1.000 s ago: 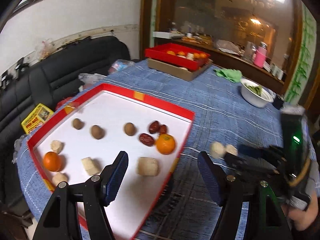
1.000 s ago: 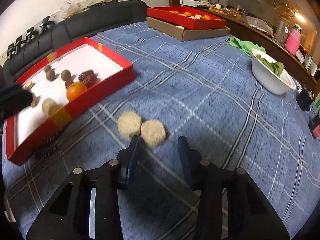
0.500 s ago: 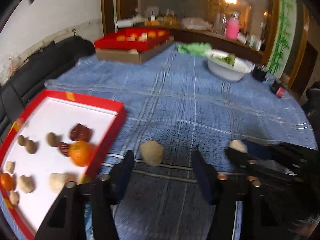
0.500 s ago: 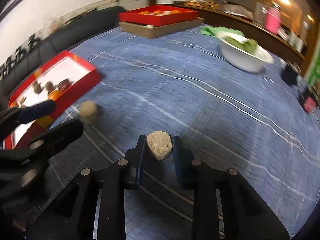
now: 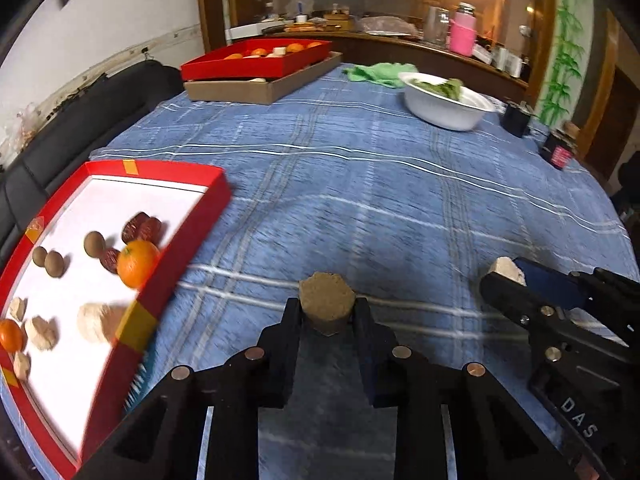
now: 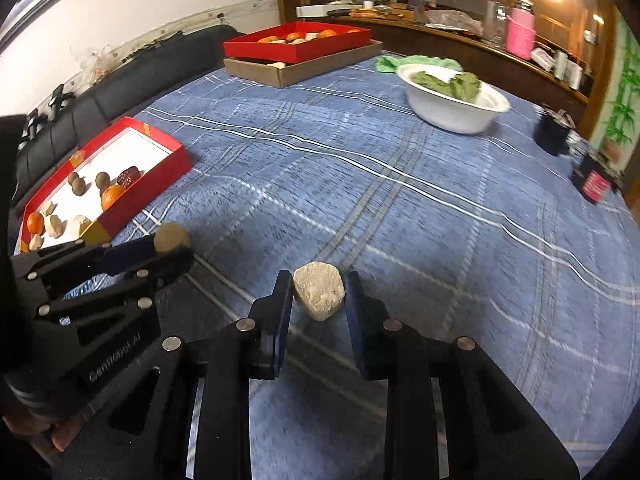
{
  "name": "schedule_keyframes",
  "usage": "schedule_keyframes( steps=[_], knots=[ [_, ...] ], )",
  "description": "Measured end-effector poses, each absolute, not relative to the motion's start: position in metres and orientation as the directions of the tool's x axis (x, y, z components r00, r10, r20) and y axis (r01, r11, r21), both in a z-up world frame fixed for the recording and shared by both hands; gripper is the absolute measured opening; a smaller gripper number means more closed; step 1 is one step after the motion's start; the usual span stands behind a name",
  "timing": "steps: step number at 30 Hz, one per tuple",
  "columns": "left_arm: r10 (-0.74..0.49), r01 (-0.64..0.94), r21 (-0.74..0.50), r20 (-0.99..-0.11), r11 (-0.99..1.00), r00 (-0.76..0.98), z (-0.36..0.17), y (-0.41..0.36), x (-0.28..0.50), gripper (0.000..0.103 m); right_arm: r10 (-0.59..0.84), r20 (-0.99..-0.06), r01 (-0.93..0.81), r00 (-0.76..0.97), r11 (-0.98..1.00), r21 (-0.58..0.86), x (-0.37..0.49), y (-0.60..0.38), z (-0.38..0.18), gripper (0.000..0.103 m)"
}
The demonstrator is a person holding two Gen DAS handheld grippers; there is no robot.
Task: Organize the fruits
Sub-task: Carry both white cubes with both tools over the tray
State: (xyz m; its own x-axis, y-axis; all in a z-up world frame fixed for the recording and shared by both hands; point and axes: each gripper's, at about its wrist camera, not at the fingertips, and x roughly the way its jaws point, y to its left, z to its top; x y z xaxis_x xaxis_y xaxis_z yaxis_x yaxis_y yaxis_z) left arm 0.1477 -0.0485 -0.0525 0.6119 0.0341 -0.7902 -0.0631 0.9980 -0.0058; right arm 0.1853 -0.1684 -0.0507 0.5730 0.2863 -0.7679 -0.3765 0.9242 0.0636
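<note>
While each gripper carries 1 piece, both sets of jaws stand closed on their loads. The left gripper [image 5: 327, 312] clamps a tan hexagonal lump [image 5: 327, 307] between its pads, above the blue plaid tablecloth [image 5: 360, 184]; the right gripper [image 6: 318, 294] pinches a paler crumbly lump [image 6: 319, 295] in the same manner. Each piece sits at the fingertips, probably so it can be released cleanly into a tray. The 2 grippers hang side by side, near each other but apart, over the cloth just beside the red tray [image 5: 180, 256], which lies to the left at the table edge; by judgement, both pieces are bound for it.

Contents of that tray, counted: 2 oranges [image 5: 137, 263], 3 round brown fruits [image 5: 94, 244], about 3 dark red dates [image 5: 141, 226], and about 5 pale lumps [image 5: 96, 321], the last blurred and uncertain. Items appear loosely grouped by kind, suggesting sorting is under way.

Farther off stand 1 second red tray [image 6: 298, 46] on a cardboard box [image 6: 304, 68] and 1 white bowl [image 6: 452, 110] of greens.
</note>
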Motion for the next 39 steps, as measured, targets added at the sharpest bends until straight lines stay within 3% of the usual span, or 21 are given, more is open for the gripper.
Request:
schedule_keyframes(
  steps=[13, 29, 39],
  knots=[
    [-0.015, -0.02, -0.036, -0.774, 0.999, 0.633, -0.044, -0.061, 0.107, 0.025, 0.234, -0.75, -0.279, 0.619, 0.958, 0.069, 0.116, -0.195, -0.05, 0.025],
    [0.046, -0.052, 0.013, -0.704, 0.999, 0.709, -0.03, -0.056, 0.086, 0.025, 0.188, -0.708, -0.216, 0.681, 0.975, 0.051, 0.106, -0.193, -0.042, 0.025],
    [0.062, -0.079, 0.009, -0.705, 0.997, 0.706, -0.031, -0.052, 0.086, 0.025, 0.188, -0.694, -0.203, 0.695, 0.977, 0.062, 0.104, -0.196, -0.041, 0.025]
  ],
)
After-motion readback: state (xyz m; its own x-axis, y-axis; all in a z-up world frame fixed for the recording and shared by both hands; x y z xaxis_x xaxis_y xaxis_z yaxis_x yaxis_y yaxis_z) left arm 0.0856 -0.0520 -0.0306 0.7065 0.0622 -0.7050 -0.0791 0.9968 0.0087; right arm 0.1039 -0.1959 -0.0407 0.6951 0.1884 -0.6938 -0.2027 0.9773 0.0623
